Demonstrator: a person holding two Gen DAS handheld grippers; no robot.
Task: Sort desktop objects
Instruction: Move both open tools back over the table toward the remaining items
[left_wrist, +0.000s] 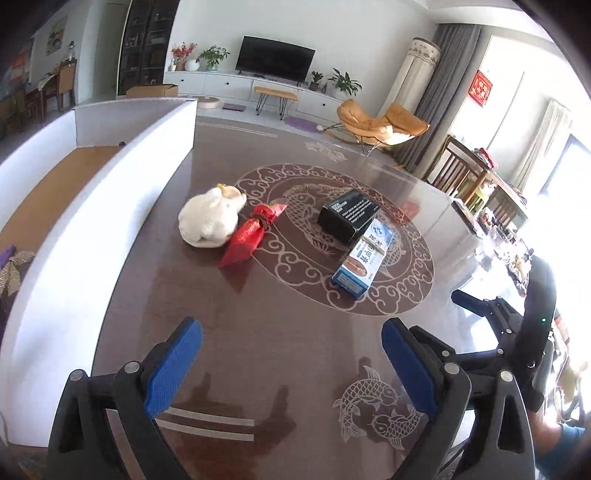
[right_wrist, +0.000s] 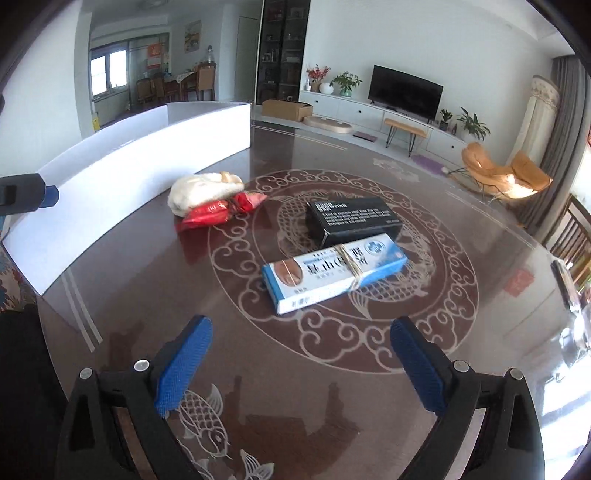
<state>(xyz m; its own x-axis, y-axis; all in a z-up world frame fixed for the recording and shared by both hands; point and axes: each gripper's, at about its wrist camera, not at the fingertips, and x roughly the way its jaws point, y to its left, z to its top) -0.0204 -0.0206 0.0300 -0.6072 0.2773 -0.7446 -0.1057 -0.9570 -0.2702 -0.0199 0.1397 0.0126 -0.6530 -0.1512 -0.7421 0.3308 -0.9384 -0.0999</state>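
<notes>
A white pouch (left_wrist: 208, 218), red packet (left_wrist: 249, 232), black box (left_wrist: 347, 217) and blue-white box (left_wrist: 364, 258) lie mid-table (left_wrist: 258, 332) beside the white bin (left_wrist: 92, 221), brown-floored, contents unclear; left gripper (left_wrist: 291, 365) and right gripper (right_wrist: 301, 365) gape, holding nothing.

Black grippers (left_wrist: 291, 365), blue ribbed pads (right_wrist: 184, 369), silver screws; teal sleeve (left_wrist: 569, 439).

Living room, daylit, white walls.
Far wall: dark television (right_wrist: 405, 90) on a long white low cabinet (right_wrist: 354, 107) with potted plants (right_wrist: 472, 123); dark glass-front shelving (right_wrist: 282, 48) to its left. Right: tan lounge chair (right_wrist: 506, 173), grey curtains (left_wrist: 443, 85), bright windows. Far left: wooden dining chairs (right_wrist: 201, 79).
</notes>
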